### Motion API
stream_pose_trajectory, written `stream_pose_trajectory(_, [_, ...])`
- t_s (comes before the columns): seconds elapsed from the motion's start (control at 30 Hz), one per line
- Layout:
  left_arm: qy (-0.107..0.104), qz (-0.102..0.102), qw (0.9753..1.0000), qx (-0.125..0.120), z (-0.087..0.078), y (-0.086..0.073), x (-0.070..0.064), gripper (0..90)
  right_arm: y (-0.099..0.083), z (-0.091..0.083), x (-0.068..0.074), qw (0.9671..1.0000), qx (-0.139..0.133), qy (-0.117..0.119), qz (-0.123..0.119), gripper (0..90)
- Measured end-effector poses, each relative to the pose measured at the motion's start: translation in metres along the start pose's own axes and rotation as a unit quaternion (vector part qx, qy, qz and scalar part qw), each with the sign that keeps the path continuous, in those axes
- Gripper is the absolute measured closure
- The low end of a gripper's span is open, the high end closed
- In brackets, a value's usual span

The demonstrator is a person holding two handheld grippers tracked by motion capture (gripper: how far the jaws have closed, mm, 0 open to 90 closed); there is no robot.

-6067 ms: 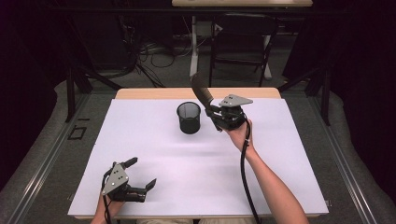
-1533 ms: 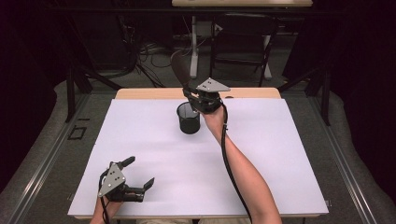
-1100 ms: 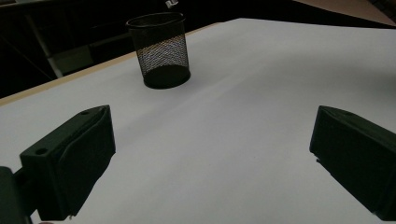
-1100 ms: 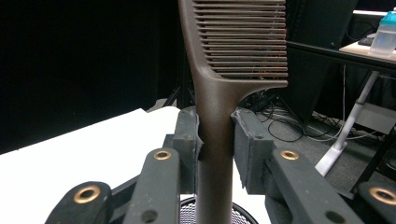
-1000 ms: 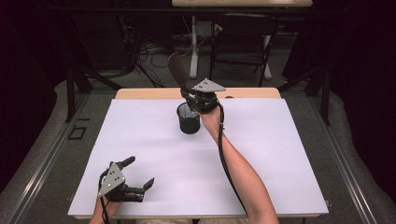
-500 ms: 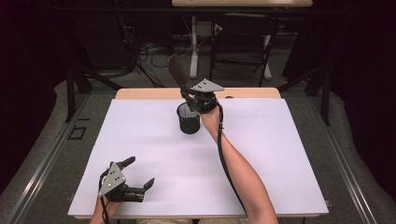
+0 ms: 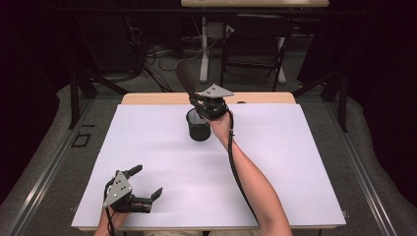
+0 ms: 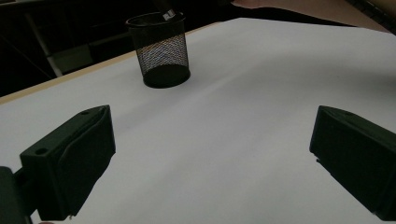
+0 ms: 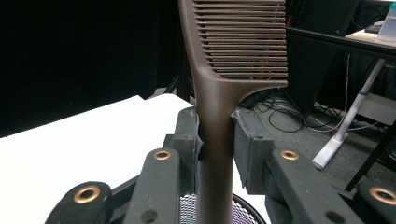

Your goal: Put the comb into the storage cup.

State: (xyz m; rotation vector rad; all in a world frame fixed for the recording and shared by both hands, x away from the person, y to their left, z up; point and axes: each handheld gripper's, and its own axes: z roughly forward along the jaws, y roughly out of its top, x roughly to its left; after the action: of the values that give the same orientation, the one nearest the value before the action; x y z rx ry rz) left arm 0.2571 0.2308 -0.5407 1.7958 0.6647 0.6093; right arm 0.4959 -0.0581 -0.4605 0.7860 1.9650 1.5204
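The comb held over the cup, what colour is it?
Dark brown; the comb shows best in the right gripper view, clamped by its handle.

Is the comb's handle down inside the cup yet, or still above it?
Cannot tell. The right gripper clamps the comb upright over the cup, but the handle's tip is hidden.

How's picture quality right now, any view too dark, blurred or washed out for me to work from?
High view: even light, bright table, dark surroundings, usable. Left gripper view: dim, the left tool jaws near-silhouettes, mesh cup sharp. Right gripper view: comb crisp in the right tool, background black at left.
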Motion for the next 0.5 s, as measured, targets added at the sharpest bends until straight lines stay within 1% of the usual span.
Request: stream_pose_trajectory(0.5, [0.001,0.001,1.0,0.0,-0.0011,0.0,0.0006,0.1,-0.0068,0.0067,0.0013,0.9999,0.014,0.002,0.001,72.5])
